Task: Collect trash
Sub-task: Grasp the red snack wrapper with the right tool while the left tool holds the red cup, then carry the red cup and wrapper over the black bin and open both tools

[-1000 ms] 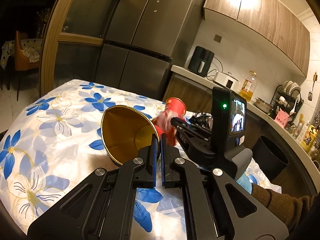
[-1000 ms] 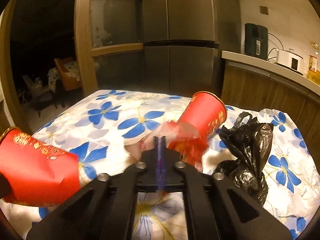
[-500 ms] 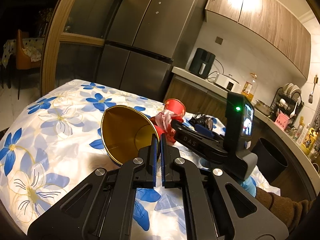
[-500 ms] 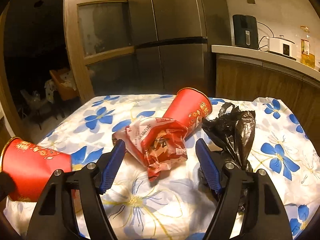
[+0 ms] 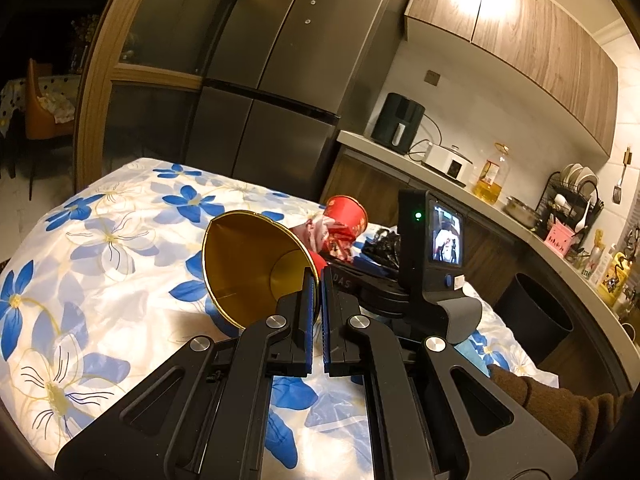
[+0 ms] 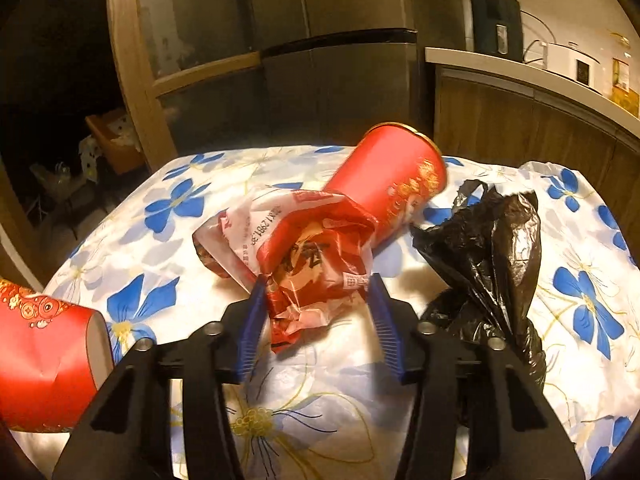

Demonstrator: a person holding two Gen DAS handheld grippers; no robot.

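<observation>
My left gripper (image 5: 317, 280) is shut on the rim of a red paper cup with a gold inside (image 5: 248, 264), held on its side over the flowered tablecloth (image 5: 100, 240). The same cup shows at the left edge of the right wrist view (image 6: 44, 360). A crumpled red-and-white snack wrapper (image 6: 312, 256) lies on the cloth between the blue pads of my right gripper (image 6: 316, 284). Its jaws are closing, with the pads at the wrapper's sides and no visible squeeze. A second red cup (image 6: 392, 184) lies tipped just beyond the wrapper.
A black plastic bag (image 6: 492, 256) sits crumpled to the right of the wrapper. A dark bin (image 5: 532, 312) stands on the floor beside the table's far right. A kitchen counter (image 5: 400, 156) and a fridge (image 5: 280, 80) lie behind. A brown sleeve (image 5: 560, 412) is at lower right.
The right gripper was shut on the wrapper, then opened wide and left it on the cloth. It has since dropped closer with its jaws narrowing around it. The left gripper and its cup stayed put.
</observation>
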